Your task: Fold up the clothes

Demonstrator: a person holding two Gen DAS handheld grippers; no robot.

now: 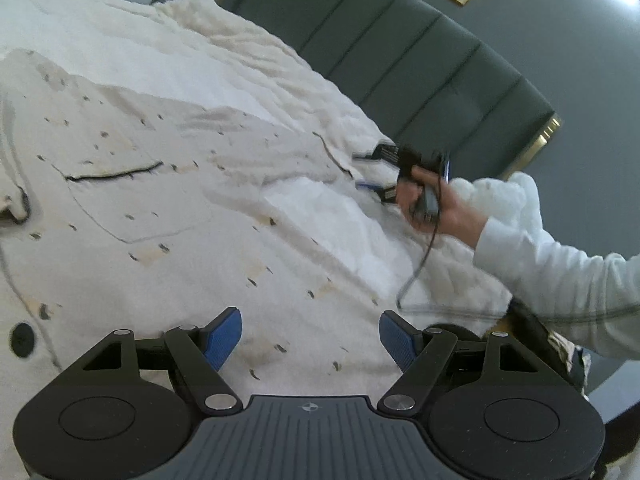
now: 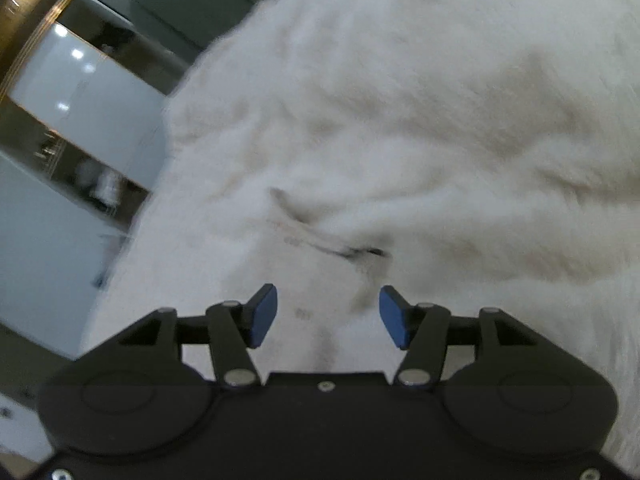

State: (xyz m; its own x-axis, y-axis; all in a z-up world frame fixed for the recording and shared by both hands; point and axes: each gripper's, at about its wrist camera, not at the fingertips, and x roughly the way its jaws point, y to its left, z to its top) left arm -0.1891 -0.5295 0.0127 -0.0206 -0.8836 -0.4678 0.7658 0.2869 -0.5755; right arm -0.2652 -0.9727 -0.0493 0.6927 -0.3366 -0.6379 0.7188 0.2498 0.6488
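One garment in play: a cream shirt [image 1: 168, 208] with small dark flecks, chest pocket [image 1: 132, 204] and a dark button [image 1: 22, 339], spread flat on a fluffy white bed cover [image 1: 224, 52]. Left hand-held gripper [image 1: 310, 338] hovers over the hem area, jaws wide apart, nothing between them. Right hand-held gripper [image 1: 378, 174] sits at 2 o'clock in the left view, at the shirt's far edge near the sleeve, also spread and empty; its own camera shows a dark-trimmed fabric edge [image 2: 332, 246] just ahead at 12 o'clock, blurred. Looks like the pre-grasp step for a first fold. Next move probably needs the right jaws closed on that edge, left pinning or pinching the hem. Green padded headboard [image 1: 400, 48] sits behind.
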